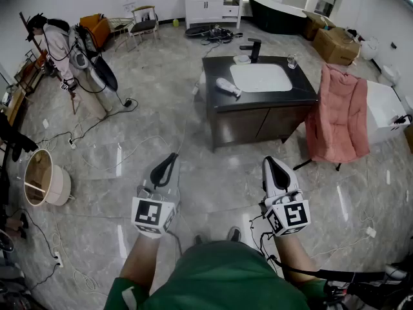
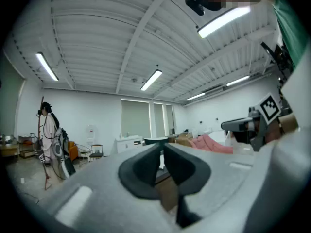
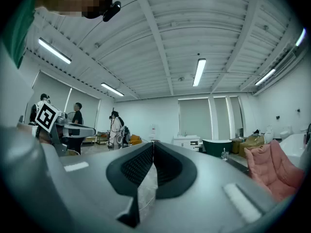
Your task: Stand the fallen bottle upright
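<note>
— While both hands point level over the floor, where's the bottle? I can't spot it near either set of jaws.

— It's well ahead of them, roughly between the two lines they point along. It's white and lying on its side on the dark worktop, just left of the white sink basin. Nothing's touching it.

— And the grippers?

— The left gripper is clenched, jaws pressed together with nothing in them. Same deal for the right gripper, closed tight and empty.

— Anything else up there?

— There's a black faucet and a glass past the basin, farther from the jaws than the bottle. A pink jacket hangs ahead and to the right of the right jaws, beside the worktop.
</note>
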The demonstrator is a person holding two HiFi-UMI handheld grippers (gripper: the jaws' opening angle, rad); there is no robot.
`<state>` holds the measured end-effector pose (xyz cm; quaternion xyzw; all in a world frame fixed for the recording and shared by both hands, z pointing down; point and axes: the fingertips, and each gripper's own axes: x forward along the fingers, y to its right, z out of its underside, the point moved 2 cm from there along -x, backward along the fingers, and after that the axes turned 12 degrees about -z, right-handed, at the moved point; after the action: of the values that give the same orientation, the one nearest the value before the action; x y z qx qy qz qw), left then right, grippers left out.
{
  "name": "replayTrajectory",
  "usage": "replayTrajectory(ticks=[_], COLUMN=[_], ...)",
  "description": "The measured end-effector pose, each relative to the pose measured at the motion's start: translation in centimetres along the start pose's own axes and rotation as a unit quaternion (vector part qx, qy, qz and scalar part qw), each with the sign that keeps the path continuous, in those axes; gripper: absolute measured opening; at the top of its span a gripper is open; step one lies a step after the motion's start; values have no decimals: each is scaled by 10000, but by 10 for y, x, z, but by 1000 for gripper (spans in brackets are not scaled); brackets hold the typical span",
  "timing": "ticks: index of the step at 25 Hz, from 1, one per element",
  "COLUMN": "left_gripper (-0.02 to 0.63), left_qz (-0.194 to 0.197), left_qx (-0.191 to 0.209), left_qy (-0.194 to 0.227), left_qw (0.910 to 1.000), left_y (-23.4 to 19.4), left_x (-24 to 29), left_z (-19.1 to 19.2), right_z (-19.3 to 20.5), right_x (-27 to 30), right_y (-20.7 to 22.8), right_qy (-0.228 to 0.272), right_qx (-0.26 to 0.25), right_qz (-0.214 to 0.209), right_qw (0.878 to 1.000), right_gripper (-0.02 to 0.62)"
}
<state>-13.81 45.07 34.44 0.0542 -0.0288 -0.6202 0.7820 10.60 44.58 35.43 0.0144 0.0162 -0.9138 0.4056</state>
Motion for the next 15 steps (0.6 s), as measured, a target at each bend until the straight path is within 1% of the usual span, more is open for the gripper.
replayTrajectory(ticks=[6, 9, 13, 15], left_gripper=[21, 26, 53, 81], left_qz=[-73, -107, -222, -303], left_qx=[46, 88, 203, 173], left_qy=[-15, -50, -183, -295], left_qw=[10000, 9999, 9994, 9990], left_y=[29, 43, 62, 71], left_x=[3, 10, 30, 41], left_z=[-12, -11, -6, -2], right_z=[-8, -7, 4, 11], right_x=[-22, -28, -37, -40], right_y=[22, 40, 79, 100], right_qy=[22, 108, 13, -81], right_qx=[10, 139, 348, 376], right_qz=[-48, -4, 169, 193], right_qw=[10000, 9998, 9993, 9991], right_gripper=[3, 3, 5, 14])
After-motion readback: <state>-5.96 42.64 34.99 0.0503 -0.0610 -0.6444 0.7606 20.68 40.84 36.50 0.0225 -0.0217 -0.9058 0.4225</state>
